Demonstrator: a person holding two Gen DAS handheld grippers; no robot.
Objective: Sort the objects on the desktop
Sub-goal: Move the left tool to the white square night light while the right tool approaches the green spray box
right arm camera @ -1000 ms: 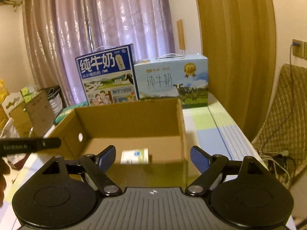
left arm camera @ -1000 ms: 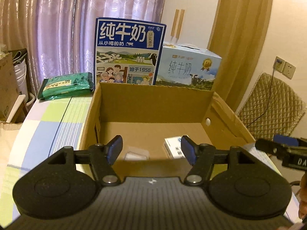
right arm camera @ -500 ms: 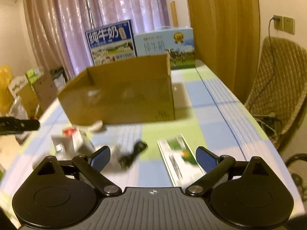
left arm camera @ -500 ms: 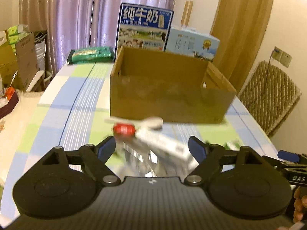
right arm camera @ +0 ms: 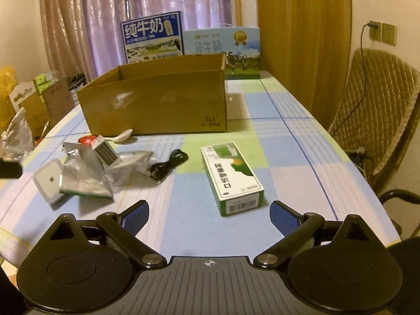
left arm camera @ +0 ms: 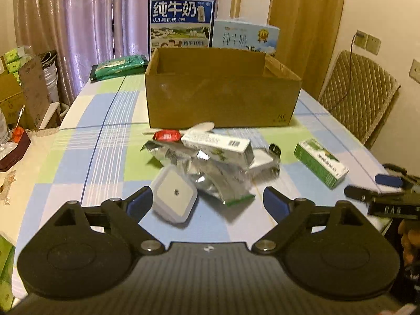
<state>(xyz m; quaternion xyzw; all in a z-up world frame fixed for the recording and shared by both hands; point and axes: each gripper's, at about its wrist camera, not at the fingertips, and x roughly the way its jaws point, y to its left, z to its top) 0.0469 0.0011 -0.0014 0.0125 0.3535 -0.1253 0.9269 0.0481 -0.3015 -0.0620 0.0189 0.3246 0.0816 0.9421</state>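
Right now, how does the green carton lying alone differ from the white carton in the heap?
The green box lies flat on the tablecloth, apart from everything; the white box rests tilted on top of the foil packets. The green box is mostly green with a white top panel; the white box is mostly white. The green box sits in front of the right gripper, the white one ahead of the left gripper. Both are long barcoded cartons outside the cardboard box.

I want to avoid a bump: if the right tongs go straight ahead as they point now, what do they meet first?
Probably the green and white rectangular carton, lying flat just ahead of the open right tongs; depth is uncertain.
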